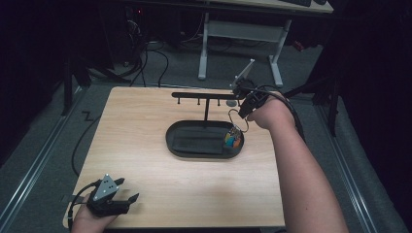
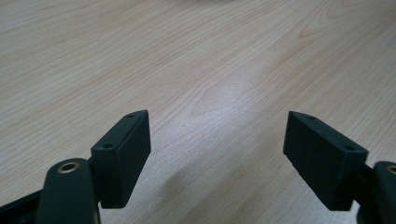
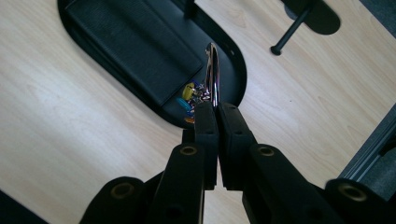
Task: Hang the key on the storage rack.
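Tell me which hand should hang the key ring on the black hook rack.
Right. Its tongs are shut on the silver key ring with coloured tags, close by the black hook rack. The left tongs sit open over bare wooden table, far from it.

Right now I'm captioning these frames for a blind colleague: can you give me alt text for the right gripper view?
The right claw is shut on a shiny metal key ring, from which small coloured tags dangle over the end of a black oval tray. The tray sits on a light wooden table, with a thin black peg above it.
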Demonstrator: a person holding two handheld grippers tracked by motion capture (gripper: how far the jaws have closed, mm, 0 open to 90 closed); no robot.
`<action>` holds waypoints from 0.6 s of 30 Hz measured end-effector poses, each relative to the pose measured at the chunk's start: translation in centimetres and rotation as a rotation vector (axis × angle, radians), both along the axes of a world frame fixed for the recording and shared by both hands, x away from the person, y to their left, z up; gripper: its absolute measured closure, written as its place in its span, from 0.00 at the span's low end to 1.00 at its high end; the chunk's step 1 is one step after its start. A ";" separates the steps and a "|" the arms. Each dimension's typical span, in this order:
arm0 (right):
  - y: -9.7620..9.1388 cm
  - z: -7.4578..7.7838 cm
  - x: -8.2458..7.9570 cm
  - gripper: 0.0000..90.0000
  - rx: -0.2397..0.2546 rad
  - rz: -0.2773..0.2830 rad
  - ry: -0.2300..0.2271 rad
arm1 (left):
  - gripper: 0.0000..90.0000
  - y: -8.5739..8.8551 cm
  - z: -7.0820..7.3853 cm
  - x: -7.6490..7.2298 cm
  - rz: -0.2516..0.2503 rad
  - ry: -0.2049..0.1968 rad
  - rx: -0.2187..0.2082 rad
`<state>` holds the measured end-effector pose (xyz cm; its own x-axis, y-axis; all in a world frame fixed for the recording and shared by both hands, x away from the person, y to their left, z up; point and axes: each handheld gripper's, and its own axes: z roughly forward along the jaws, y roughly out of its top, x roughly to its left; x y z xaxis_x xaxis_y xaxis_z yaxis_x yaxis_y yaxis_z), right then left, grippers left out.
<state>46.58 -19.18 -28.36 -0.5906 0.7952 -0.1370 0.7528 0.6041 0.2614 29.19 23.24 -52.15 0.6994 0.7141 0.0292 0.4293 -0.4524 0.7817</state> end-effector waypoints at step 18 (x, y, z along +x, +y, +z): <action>-2.0 -1.7 4.0 0.98 0.042 -0.065 -0.025 | 0.27 0.4 -0.2 -0.2 0.012 0.009 -0.002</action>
